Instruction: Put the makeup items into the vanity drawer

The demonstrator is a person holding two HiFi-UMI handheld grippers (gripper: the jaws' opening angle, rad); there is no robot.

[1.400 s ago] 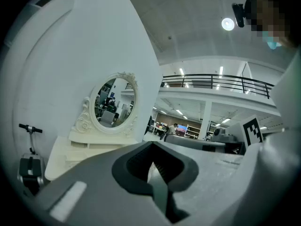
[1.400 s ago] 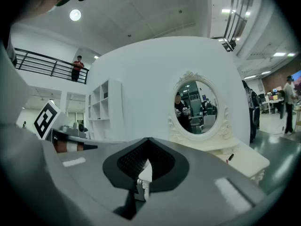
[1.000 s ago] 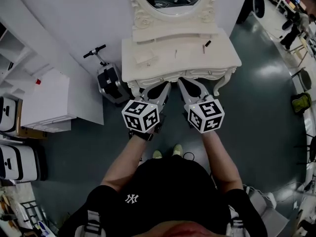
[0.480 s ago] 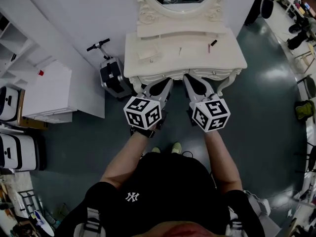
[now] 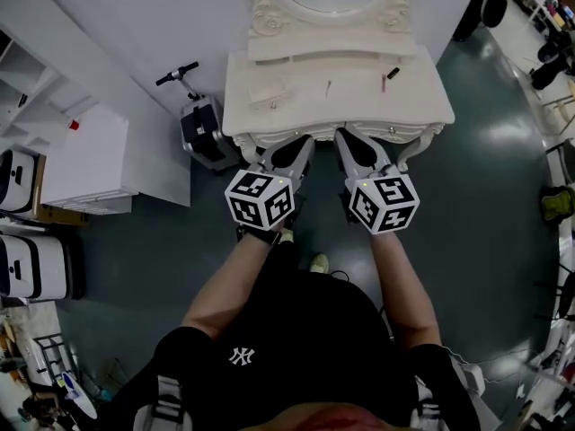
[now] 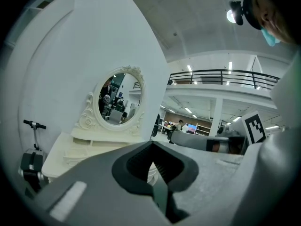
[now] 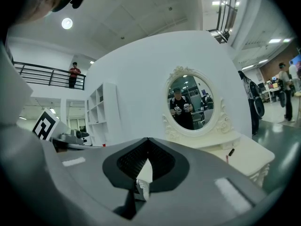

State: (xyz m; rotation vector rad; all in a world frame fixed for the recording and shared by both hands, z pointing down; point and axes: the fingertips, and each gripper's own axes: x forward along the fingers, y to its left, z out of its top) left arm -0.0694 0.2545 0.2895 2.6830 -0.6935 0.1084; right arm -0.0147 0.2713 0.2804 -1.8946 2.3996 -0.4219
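A white vanity table point(image 5: 413, 106) with an oval mirror point(image 7: 190, 102) stands straight ahead. On its top lie a pale flat case point(image 5: 267, 94), a thin stick point(image 5: 328, 88), a pink lipstick point(image 5: 384, 82) and a small black tube point(image 5: 393, 72). The lipstick and black tube also show in the right gripper view point(image 7: 229, 153). The front drawers point(image 5: 388, 133) look closed. My left gripper point(image 5: 302, 145) and right gripper point(image 5: 345, 136) are held side by side just short of the table's front edge. Both are shut and hold nothing. The left gripper's point(image 6: 151, 144) and the right gripper's point(image 7: 148, 140) tips meet.
A folded scooter point(image 5: 196, 126) leans at the wall left of the vanity. Low white cabinets point(image 5: 85, 164) and shelving stand further left. The floor is dark green. Chairs and people point(image 5: 548, 61) are at the far right. The person's feet point(image 5: 319, 263) are below the grippers.
The vanity has drawn slightly nearer and higher in the head view as the person steps forward. Both grippers stay shut, side by side, at the table's front.
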